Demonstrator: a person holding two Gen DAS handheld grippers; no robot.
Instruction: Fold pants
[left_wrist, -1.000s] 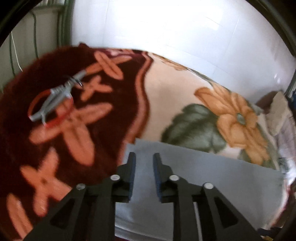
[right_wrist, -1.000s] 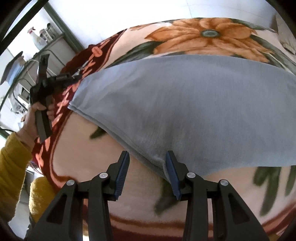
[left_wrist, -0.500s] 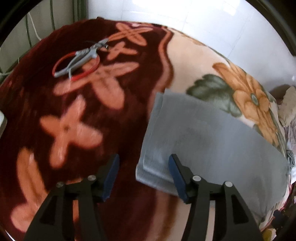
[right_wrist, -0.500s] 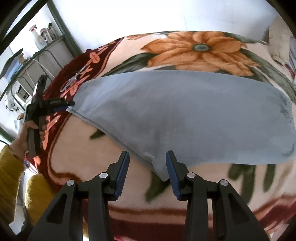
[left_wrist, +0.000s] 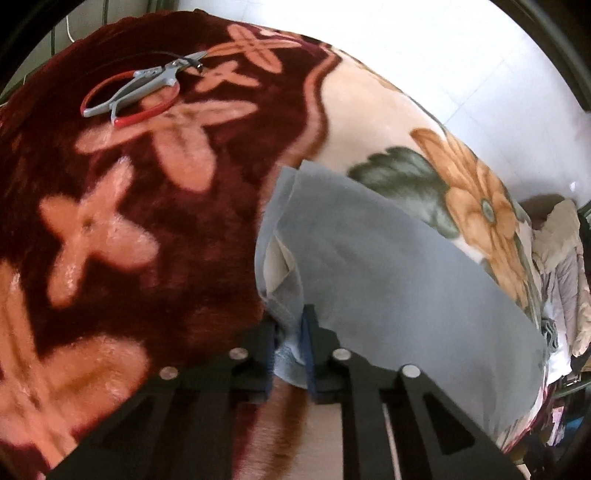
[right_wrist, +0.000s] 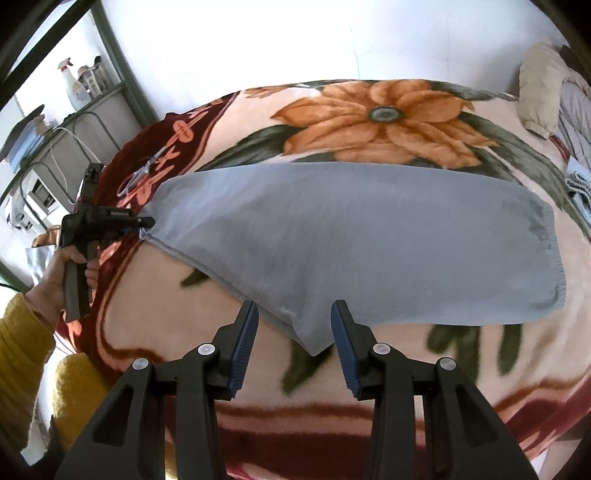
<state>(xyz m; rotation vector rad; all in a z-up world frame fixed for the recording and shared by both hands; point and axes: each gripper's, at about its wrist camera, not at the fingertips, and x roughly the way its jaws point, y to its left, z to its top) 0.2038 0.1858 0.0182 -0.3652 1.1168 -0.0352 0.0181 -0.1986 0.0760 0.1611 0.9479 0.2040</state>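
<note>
Grey-blue pants (right_wrist: 351, 240) lie folded lengthwise across a floral blanket (right_wrist: 376, 110). In the left wrist view the pants (left_wrist: 388, 266) run away to the right. My left gripper (left_wrist: 290, 347) is shut on the near corner of their left end, with cloth bunched between the jaws. It also shows in the right wrist view (right_wrist: 142, 223), at the pants' left end. My right gripper (right_wrist: 293, 336) is open, its jaws standing either side of the pointed near corner of the pants, just above the blanket.
Scissors with red and grey handles (left_wrist: 140, 92) lie on the dark red part of the blanket (left_wrist: 110, 221), far left. Piled clothes (left_wrist: 561, 258) sit past the right edge. A shelf with bottles (right_wrist: 81, 88) stands at the back left.
My left gripper moved in onto the pants' left end and closed on it, lifting the corner. My right gripper stayed open over the near corner while its view drew back.
</note>
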